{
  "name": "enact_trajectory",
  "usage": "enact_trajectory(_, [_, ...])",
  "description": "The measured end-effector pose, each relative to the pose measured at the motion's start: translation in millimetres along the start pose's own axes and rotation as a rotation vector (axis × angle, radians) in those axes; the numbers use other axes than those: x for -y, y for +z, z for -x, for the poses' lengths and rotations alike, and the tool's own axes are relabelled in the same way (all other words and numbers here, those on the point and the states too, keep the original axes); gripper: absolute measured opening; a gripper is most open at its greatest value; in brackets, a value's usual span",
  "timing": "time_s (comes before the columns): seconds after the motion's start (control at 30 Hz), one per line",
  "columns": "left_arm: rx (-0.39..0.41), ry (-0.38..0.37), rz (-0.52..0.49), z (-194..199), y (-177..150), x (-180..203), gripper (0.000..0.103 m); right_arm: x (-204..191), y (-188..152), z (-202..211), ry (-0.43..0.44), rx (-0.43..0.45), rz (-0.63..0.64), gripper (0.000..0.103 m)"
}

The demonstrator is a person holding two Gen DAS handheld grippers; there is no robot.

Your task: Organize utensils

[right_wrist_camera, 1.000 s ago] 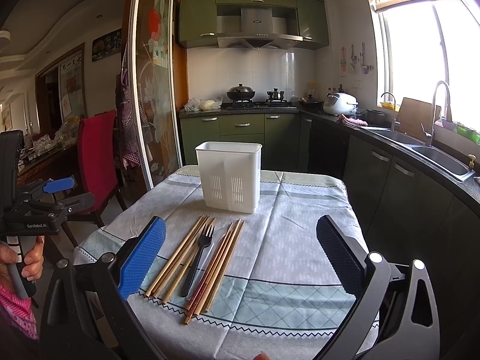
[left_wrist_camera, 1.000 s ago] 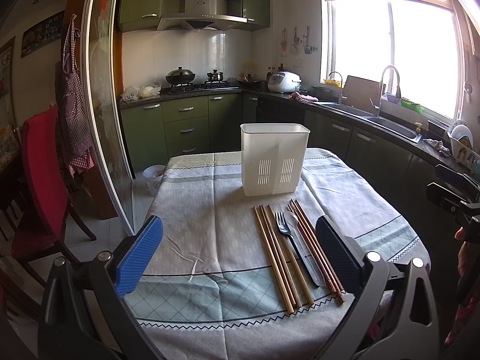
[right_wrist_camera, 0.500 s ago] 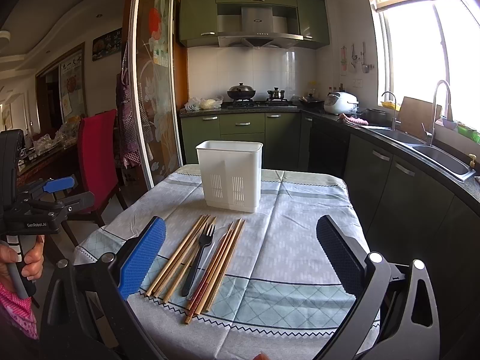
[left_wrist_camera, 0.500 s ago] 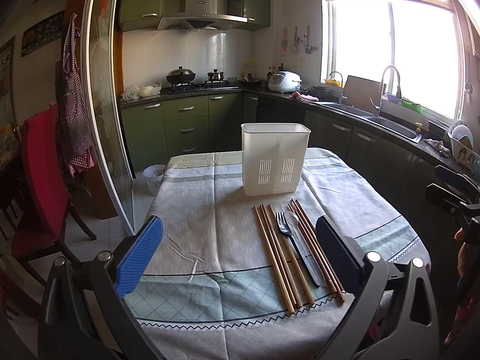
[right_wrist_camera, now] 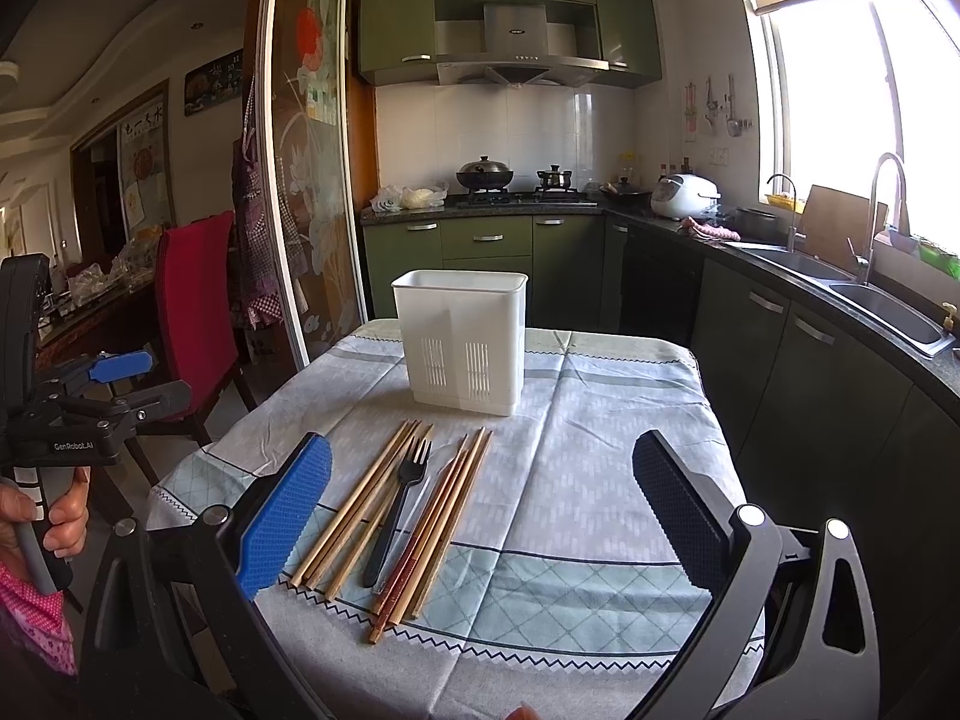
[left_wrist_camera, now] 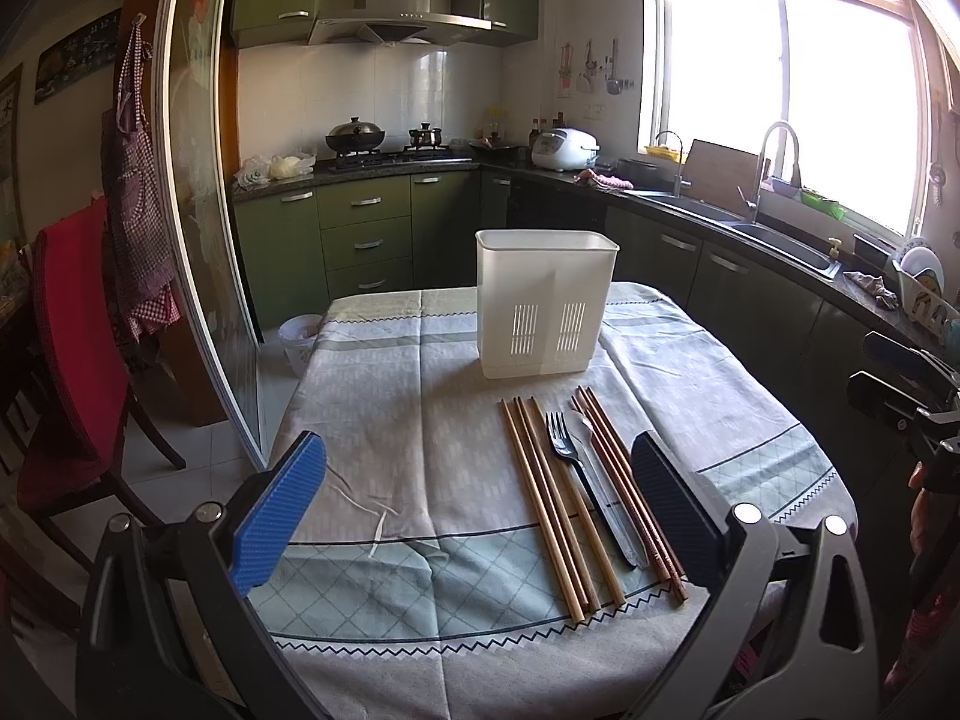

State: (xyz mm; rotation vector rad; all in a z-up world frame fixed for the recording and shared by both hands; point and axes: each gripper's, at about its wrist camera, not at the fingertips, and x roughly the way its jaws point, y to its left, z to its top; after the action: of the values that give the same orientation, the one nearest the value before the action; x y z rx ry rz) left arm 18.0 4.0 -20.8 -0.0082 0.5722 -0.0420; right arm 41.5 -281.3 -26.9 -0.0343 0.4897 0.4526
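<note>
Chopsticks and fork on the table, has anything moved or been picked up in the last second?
Nothing visibly changed. The chopsticks, black fork and white holder lie where they were, and the left gripper and right gripper are both still open and empty.

A white plastic holder (left_wrist_camera: 546,306) (right_wrist_camera: 461,341), slotted low on its near face, is standing upright and empty-looking toward the far end of the table (left_wrist_camera: 372,420) (right_wrist_camera: 600,480). Nearer, the utensils are lying flat side by side, pointing toward it: pale chopsticks (left_wrist_camera: 549,495) (right_wrist_camera: 360,501), a black fork (left_wrist_camera: 576,468) (right_wrist_camera: 399,507) with tines toward the holder, and darker reddish chopsticks (left_wrist_camera: 624,480) (right_wrist_camera: 441,525).
</note>
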Motion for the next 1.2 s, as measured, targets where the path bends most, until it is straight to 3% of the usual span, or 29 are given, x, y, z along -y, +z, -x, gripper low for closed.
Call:
enact_trajectory(0.4, [-0.452, -0.081, 0.105, -124, 13, 4, 0.097, 54, 23, -92, -0.007, -0.413, -0.061, 0.099])
enact_trajectory(0.63, [-0.662, -0.169, 0.154, -178, 17, 27, 0.096, 84, 17, -142, 0.064, -0.617, -0.175, 0.099])
enact_trajectory(0.7, [-0.702, -0.193, 0.161, -188, 18, 36, 0.094, 96, 15, -148, 0.065, -0.632, -0.219, 0.099])
enact_trajectory(0.83, [-0.779, -0.205, 0.161, -207, 14, 54, 0.074, 115, 15, -155, 0.056, -0.631, -0.278, 0.09])
enact_trajectory(1.03, [-0.829, -0.198, 0.164, -225, 11, 65, 0.066, 117, 16, -163, 0.077, -0.675, -0.263, 0.077])
enact_trajectory(1.2, [-0.857, -0.195, 0.17, -238, 12, 71, 0.065, 114, 19, -164, 0.075, -0.665, -0.229, 0.075])
